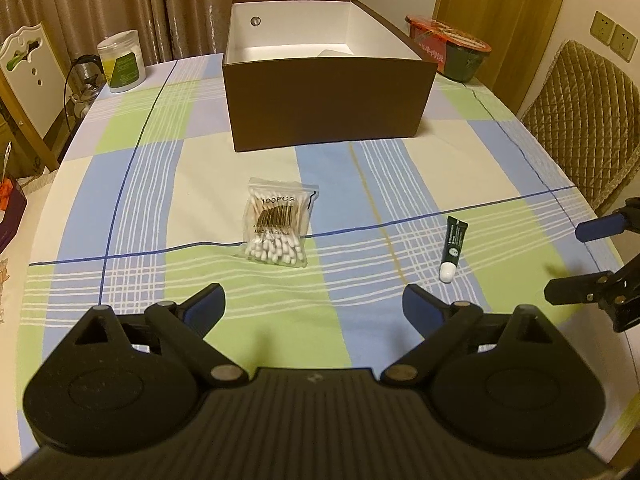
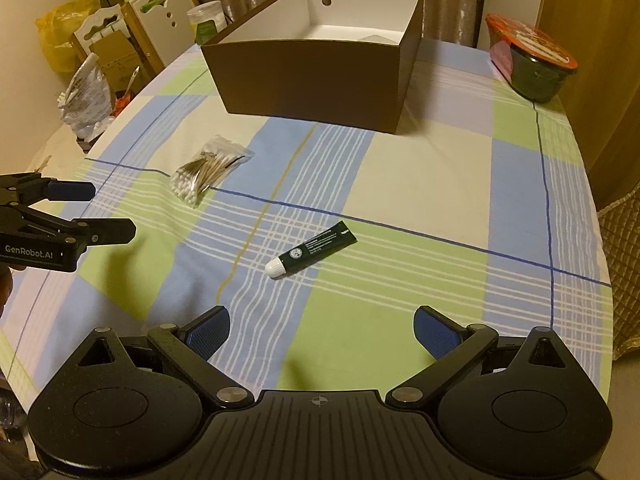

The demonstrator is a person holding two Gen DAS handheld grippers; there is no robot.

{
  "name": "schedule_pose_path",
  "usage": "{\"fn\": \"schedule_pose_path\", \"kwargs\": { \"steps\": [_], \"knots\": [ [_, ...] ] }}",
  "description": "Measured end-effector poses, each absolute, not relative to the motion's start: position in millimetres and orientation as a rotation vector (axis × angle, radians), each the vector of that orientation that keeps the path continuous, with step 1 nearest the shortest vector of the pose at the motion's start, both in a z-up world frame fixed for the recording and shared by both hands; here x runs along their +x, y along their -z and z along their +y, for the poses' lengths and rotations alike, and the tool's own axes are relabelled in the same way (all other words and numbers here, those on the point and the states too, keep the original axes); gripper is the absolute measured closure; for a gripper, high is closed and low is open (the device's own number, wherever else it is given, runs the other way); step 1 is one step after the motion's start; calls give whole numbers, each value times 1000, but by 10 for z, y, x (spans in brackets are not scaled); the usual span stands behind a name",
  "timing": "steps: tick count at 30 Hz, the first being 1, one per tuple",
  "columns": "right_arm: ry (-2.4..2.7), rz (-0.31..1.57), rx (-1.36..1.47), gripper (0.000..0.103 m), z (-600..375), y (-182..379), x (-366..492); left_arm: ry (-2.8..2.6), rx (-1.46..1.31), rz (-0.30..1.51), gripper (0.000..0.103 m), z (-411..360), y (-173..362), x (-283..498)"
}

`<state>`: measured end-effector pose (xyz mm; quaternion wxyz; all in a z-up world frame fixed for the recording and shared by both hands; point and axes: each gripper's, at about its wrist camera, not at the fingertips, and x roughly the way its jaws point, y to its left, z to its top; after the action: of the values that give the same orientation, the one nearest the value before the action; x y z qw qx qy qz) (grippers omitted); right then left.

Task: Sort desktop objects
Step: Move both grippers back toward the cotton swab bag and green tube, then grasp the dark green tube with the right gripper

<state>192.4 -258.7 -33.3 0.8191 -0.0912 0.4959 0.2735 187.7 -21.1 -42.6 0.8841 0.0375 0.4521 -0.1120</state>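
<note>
A clear bag of cotton swabs [image 1: 278, 224] lies on the checked tablecloth, a little ahead of my open, empty left gripper [image 1: 314, 308]. It also shows in the right wrist view [image 2: 208, 172]. A dark green tube with a white cap [image 1: 451, 246] lies to the right; in the right wrist view the tube [image 2: 314, 249] lies just ahead of my open, empty right gripper [image 2: 322, 330]. A brown open box with a white inside [image 1: 324, 116] stands behind them, also in the right wrist view [image 2: 312, 84]. The right gripper shows at the left view's right edge [image 1: 576, 260].
A white jar with a green label [image 1: 121, 62] stands at the table's far left. A red-lidded instant noodle bowl [image 2: 534, 66] stands at the far right. Chairs stand at both sides, and the table's right edge [image 2: 600, 240] curves close by.
</note>
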Motion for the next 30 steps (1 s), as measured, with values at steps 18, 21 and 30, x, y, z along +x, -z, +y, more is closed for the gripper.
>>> {"fn": "schedule_pose_path", "kwargs": {
  "steps": [18,21,30],
  "knots": [
    [-658,1042,-345,2,-2466,479,2006,238,60,960,10,-145,504,1986],
    [-712,1015,-444,3,-2392,541,1988,237,55,963,10,-128,519,2001],
    [-913,886,-763,3,-2221,761,2013,225,38,979,10,-61,582,2038]
  ]
}}
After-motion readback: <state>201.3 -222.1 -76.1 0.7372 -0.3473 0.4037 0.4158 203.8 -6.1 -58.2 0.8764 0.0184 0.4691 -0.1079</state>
